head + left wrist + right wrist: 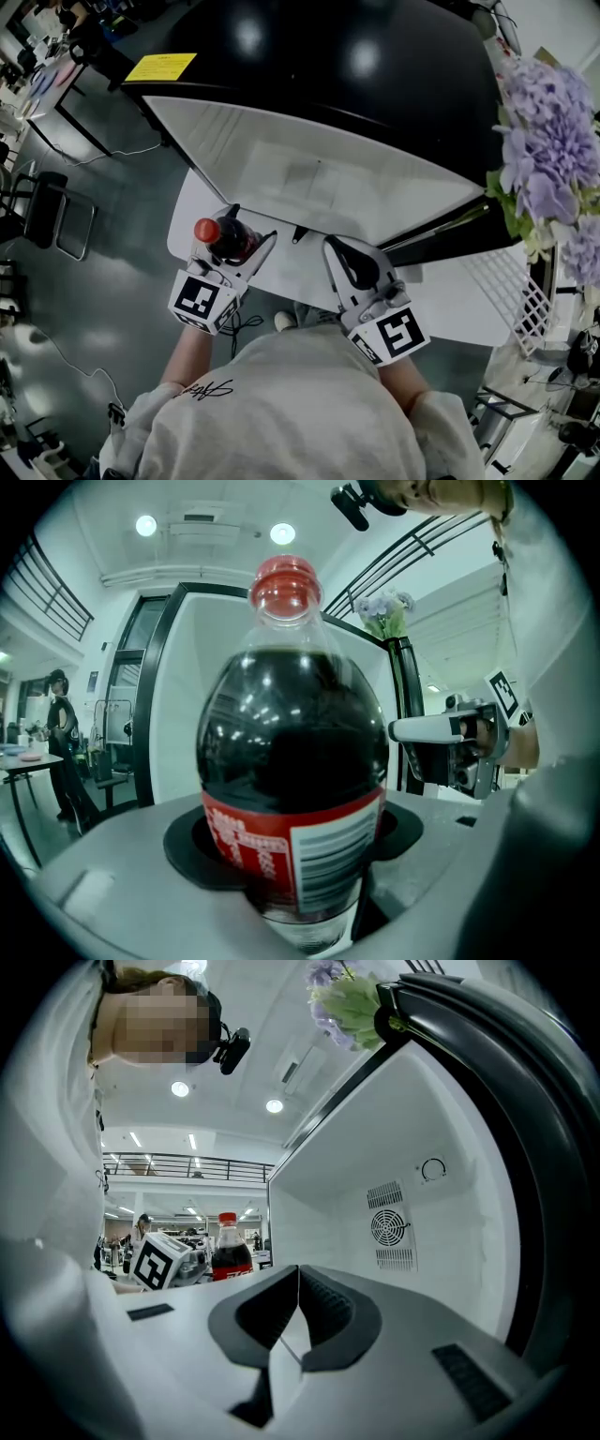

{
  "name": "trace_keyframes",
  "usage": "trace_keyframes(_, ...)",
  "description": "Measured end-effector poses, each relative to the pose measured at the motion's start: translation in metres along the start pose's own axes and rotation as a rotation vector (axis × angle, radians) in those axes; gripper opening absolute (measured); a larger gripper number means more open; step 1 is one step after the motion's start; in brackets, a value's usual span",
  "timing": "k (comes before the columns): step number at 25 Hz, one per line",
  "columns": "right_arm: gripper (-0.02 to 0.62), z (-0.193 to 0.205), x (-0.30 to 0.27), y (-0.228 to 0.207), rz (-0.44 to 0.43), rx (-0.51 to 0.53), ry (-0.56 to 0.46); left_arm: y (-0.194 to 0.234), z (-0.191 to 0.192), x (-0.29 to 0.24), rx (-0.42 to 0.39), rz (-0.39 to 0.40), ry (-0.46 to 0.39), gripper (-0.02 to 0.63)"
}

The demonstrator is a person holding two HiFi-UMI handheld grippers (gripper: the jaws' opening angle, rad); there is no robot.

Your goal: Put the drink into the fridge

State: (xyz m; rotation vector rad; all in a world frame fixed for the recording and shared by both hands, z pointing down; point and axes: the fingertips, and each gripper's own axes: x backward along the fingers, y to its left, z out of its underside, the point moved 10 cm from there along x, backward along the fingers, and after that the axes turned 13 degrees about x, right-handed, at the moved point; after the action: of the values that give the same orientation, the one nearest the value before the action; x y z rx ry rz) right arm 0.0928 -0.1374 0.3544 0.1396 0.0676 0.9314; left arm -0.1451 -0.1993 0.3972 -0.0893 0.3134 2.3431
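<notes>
My jaws press on both sides of an upright bottle (292, 761) of dark drink. Its red cap is at twelve o'clock, its red label and barcode down at six. Behind it stands the open fridge (187, 705), white inside with a black frame. At three o'clock the right gripper (405, 731) points leftward. Flowers (384, 611) sit at one o'clock, and a person (58, 742) stands at nine.
</notes>
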Motion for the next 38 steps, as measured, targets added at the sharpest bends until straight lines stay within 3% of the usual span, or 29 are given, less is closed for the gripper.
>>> trace_keyframes(38, 0.012, -0.001, -0.015, -0.019, 0.005, 0.01, 0.015, 0.047, 0.01, -0.083, 0.01, -0.024, 0.032, 0.321)
